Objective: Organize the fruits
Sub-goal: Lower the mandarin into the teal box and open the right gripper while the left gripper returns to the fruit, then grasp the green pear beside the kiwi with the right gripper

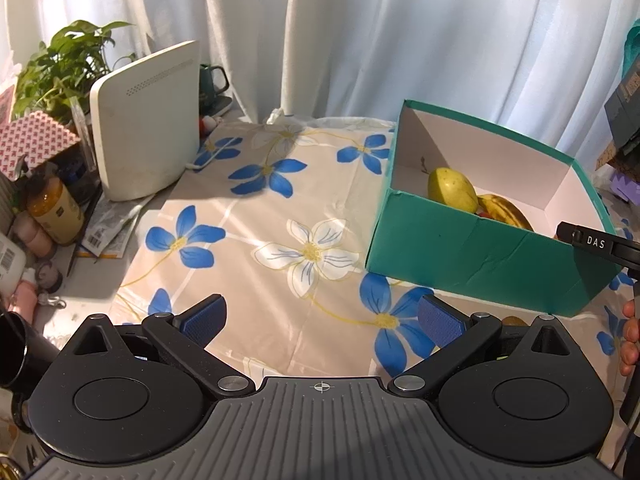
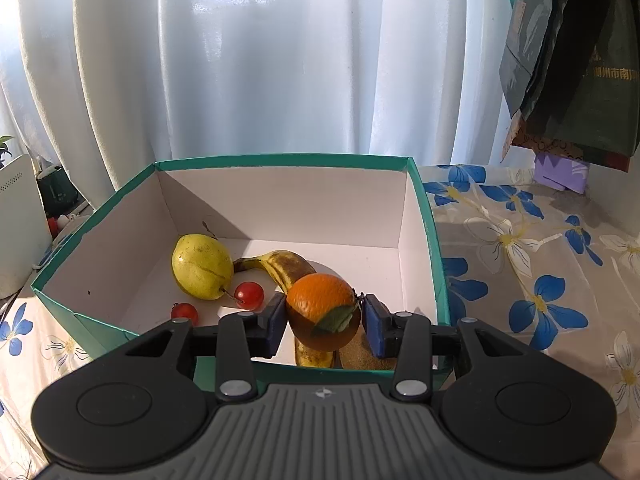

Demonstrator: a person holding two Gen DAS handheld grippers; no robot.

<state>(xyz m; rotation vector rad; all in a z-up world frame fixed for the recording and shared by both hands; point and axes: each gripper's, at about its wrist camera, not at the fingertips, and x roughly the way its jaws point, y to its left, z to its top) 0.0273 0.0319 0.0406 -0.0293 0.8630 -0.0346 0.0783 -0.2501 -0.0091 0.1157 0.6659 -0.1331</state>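
The right gripper (image 2: 323, 322) clamps a round orange with a green leaf (image 2: 322, 304) between its blue pads, held over the near part of the teal cardboard box with white inside (image 2: 428, 240). On the box floor lie a yellow-green pear (image 2: 201, 266), a brown-spotted banana (image 2: 286, 266) and two red cherries (image 2: 249, 295). The left gripper (image 1: 320, 316) is spread wide and holds nothing, above the flower-print tablecloth (image 1: 256, 208) beside the box.
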